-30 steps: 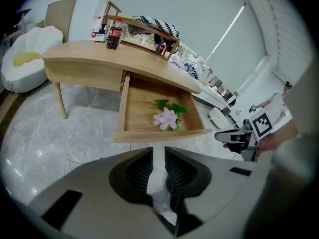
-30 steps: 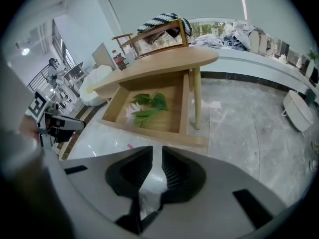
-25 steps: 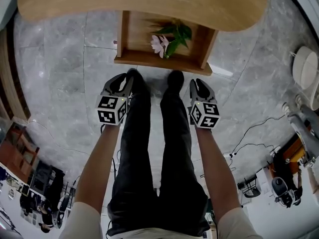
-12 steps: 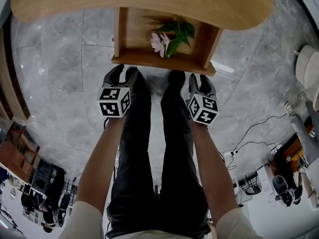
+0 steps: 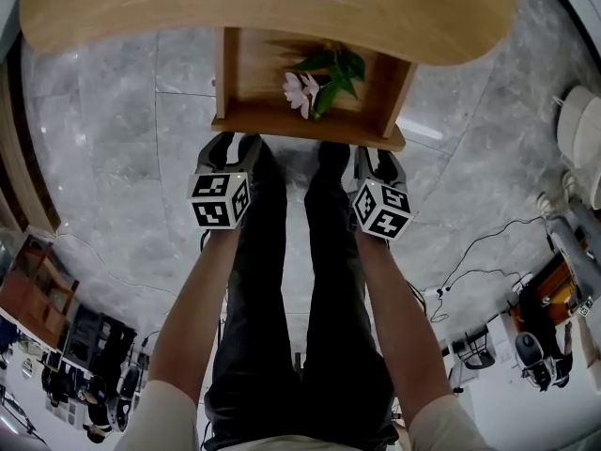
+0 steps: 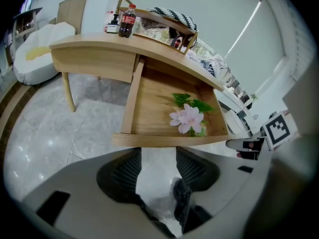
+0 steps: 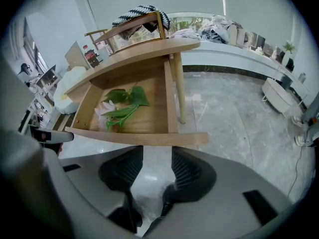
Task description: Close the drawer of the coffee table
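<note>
Wood drawer (image 5: 308, 128): pulled out from under the surface (image 5: 263, 7) toward the near side. Its front board is the near edge.
Inside the drawer: a pink flower (image 5: 300, 87) with green leaves lies on the bottom, a bit right of the middle.
Left claw (image 5: 228, 148): points down at the left end of the drawer front, just beside it. Its two jaws stand apart and have just been opening. Only floor shows between them.
Right claw (image 5: 376, 161): points down at the right end of the drawer front, just beside it. Its jaws stand apart too and have just been opening. Nothing is held, only floor shows in the gap.
Touching: I cannot tell if either claw touches the board.
Floor (image 5: 113, 158): grey shiny stone tiles.
Legs (image 5: 291, 280): in black trousers, between the two claws, with the shoe tips close to the drawer front.
Far side of the surface: a dark bottle (image 6: 127, 21) with a red cap stands there, seen in the left gripper view.
</note>
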A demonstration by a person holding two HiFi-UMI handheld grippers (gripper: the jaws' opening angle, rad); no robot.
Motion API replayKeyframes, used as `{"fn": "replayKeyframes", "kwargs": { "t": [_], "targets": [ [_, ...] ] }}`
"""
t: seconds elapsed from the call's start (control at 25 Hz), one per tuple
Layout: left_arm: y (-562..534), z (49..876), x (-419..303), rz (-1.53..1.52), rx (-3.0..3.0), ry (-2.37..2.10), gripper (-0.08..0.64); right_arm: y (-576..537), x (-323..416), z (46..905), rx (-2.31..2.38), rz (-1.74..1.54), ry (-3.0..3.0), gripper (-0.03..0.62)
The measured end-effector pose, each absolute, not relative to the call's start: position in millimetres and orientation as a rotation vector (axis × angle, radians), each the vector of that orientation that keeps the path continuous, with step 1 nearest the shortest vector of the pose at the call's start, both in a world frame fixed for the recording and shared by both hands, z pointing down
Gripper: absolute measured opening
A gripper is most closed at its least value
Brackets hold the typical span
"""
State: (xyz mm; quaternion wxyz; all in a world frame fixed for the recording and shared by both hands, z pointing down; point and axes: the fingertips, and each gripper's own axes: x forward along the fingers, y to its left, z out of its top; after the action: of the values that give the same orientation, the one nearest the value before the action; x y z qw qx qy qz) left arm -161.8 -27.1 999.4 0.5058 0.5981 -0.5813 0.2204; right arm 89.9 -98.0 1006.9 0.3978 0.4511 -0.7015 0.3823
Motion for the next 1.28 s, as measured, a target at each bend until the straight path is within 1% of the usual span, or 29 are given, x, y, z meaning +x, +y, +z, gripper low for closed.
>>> {"fn": "replayKeyframes", "kwargs": {
  "t": [0.2, 0.32, 0.68, 1.0, 1.28],
  "targets": [
    [-28, 993, -163, 0.548, 1.485, -1.402, 0.225, -100, 90, 1000, 1.125, 0.974, -1.799, 0.193],
    [-29, 990, -166, 0.546, 1.497, -1.414, 0.206, -103, 89, 995, 1.132, 0.972, -1.815, 0.195],
    [-51, 971, -176, 0.496, 1.507, -1.476, 0.221, -115, 79, 977, 1.118, 0.947, -1.876, 0.196],
    [-116, 960, -199, 0.462, 1.547, -1.525, 0.221, -173, 58, 967, 1.127, 0.868, -1.947, 0.196],
    [-116, 959, -193, 0.454, 1.583, -1.523, 0.221, -177, 62, 965, 1.098, 0.773, -1.973, 0.195]
  ]
}}
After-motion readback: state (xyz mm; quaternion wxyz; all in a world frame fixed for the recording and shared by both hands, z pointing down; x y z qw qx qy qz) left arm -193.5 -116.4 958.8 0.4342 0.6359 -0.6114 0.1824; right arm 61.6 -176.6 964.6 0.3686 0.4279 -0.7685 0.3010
